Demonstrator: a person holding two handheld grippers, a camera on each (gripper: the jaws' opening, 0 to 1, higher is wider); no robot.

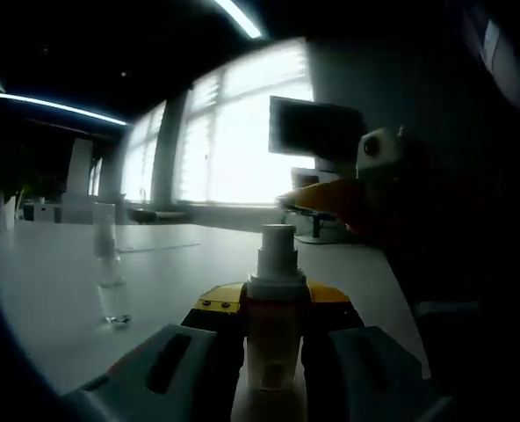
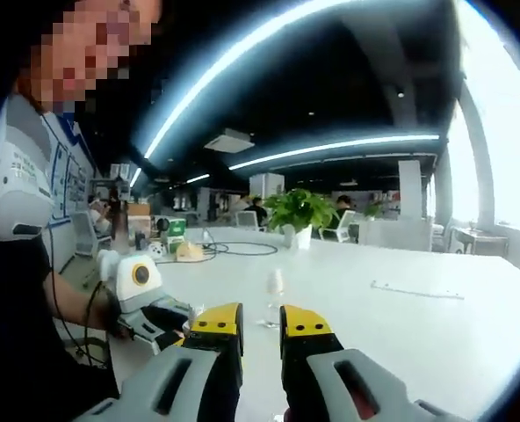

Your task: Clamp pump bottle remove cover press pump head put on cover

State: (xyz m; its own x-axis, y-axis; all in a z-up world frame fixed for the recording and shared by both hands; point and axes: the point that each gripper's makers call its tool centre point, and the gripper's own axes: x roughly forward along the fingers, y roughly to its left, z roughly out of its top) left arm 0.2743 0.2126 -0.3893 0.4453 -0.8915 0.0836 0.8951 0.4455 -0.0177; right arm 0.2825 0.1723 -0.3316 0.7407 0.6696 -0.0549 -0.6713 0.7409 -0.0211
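A pale pump bottle (image 1: 272, 343) with a white pump head (image 1: 278, 244) stands upright between the yellow-tipped jaws of my left gripper (image 1: 273, 309), which is shut on it. Its clear cover (image 1: 111, 277) stands alone on the white table (image 1: 49, 290), off to the left. My right gripper (image 2: 261, 330) hangs over the table with its jaws a little apart and nothing between them. Beyond its tips stands the clear cover (image 2: 276, 299). My left gripper (image 2: 146, 303) comes in at the lower left, in a person's hand. My right gripper (image 1: 365, 189) reaches in at the right, above the bottle.
A potted plant (image 2: 299, 211) and a loop of cable (image 2: 234, 249) lie at the table's far end. A flat strip (image 2: 415, 290) lies to the right. A dark monitor (image 1: 317, 127) stands before bright windows. A person stands close at the left.
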